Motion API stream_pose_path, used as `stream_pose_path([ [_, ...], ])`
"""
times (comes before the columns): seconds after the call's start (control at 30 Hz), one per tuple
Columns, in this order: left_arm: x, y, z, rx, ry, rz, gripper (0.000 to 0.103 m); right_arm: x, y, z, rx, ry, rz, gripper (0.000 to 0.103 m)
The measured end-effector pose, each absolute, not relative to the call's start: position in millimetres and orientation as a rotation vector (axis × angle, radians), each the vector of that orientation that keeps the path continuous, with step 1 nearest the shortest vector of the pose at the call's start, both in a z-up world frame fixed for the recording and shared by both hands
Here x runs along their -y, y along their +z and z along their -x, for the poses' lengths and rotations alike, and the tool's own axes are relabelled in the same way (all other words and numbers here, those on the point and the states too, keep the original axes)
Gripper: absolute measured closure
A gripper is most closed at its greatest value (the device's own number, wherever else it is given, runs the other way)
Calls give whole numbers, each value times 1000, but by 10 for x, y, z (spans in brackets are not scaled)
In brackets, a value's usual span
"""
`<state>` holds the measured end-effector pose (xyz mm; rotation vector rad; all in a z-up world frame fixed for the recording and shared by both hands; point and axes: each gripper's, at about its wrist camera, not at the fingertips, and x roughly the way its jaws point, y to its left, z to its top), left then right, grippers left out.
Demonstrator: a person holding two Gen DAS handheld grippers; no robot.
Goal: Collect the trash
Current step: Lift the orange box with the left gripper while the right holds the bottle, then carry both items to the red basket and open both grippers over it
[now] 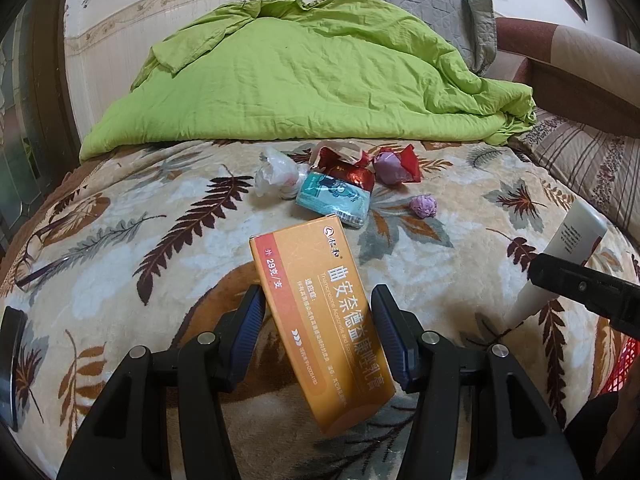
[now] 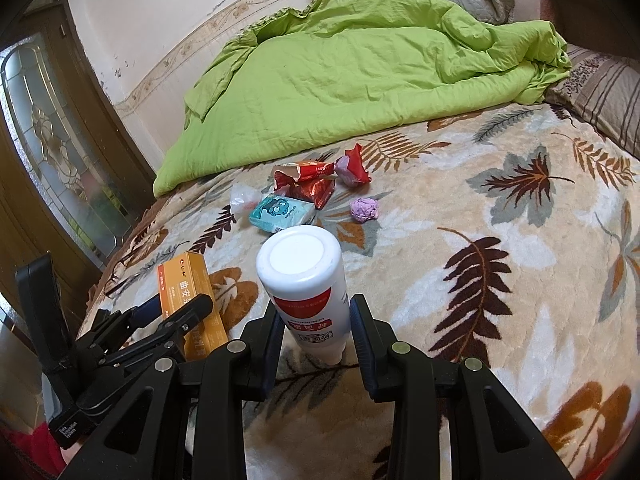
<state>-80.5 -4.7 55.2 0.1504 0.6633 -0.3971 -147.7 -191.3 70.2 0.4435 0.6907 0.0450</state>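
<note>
While above the blanket, left tongs tight on orange box, right tongs on white tube

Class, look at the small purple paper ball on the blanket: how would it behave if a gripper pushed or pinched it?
The purple ball is crumpled paper, so it is probably very light and would crush rather than resist a pinch. Being roundish, it may roll if nudged, though the plush blanket would likely stop it quickly. It lies apart from the other trash, so access looks easy.

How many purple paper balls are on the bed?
2. One purple ball lies alone on the blanket, right of the blue tissue pack. The other sits farther back inside a red wrapper. More may hide under the wrappers.
</note>
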Motion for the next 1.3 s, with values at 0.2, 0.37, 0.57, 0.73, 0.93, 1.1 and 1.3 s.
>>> stream_pose_path([
  [0.2, 58, 642, 882, -646, -426, -156, 49, 1993, 728, 1633, -691, 59, -540, 67],
  [0.37, 56, 717, 940, -652, -450, -145, 49, 2035, 805, 1822, -682, 64, -574, 67],
  [0.57, 118, 784, 1051, -656, -483, -150, 49, 2167, 968, 2102, -641, 50, -608, 67],
  [0.73, 234, 863, 1178, -654, -525, -159, 49, 2303, 1089, 2332, -605, 30, -627, 67],
  [0.93, 387, 1013, 1347, -641, -597, -155, 49, 2527, 1191, 2649, -561, -23, -660, 67],
  [1.1, 543, 1080, 1482, -639, -656, -171, 49, 2671, 1212, 2880, -546, -71, -681, 67],
  [1.3, 834, 1144, 1623, -646, -738, -195, 49, 2922, 1187, 3232, -538, -154, -719, 67],
])
